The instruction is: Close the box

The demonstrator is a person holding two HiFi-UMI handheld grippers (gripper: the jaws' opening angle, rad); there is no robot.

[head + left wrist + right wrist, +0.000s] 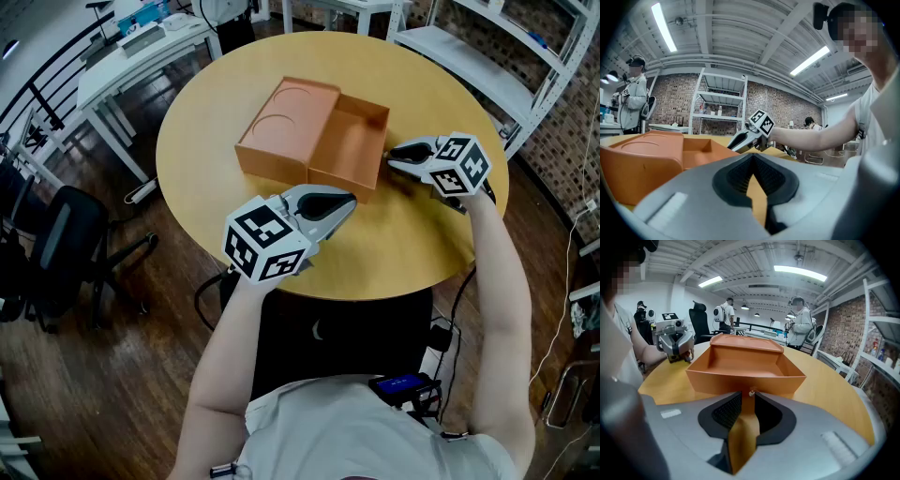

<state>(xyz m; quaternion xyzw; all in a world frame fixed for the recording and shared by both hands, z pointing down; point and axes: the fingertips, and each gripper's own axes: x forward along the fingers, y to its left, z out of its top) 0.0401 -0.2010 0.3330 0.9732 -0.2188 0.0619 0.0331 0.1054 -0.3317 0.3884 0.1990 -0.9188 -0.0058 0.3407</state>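
A: Where is the box (314,136)?

B: Mid-bench (412,253), lying open. The lid (286,117) is flat on the left, the tray (354,148) is on the right, and the fold between them runs near to far.

A: And the claws?

B: The right claw (396,152) is at the tray's right wall and points left, straight at it. Its jaws are a little apart with nothing between them. The left claw (345,201) is just off the tray's near right corner. Its tips meet, a sliver of bench shows lower down, and it holds nothing.

A: What does the close turn on?

B: The lid's free edge is on the far left, away from both claws. I judge the lid has to swing right, over the fold and onto the tray. The left claw is the nearer one to that edge. The right claw has the whole tray in its way.

A: What's unclear?

B: I cannot tell whether the right claw touches the wall or stops just beside it. The fold itself is hard to make out, and no hinge detail shows. From the right gripper view the tray hides most of the lid, with only its top edge showing. The lid's underside is not visible in any view.
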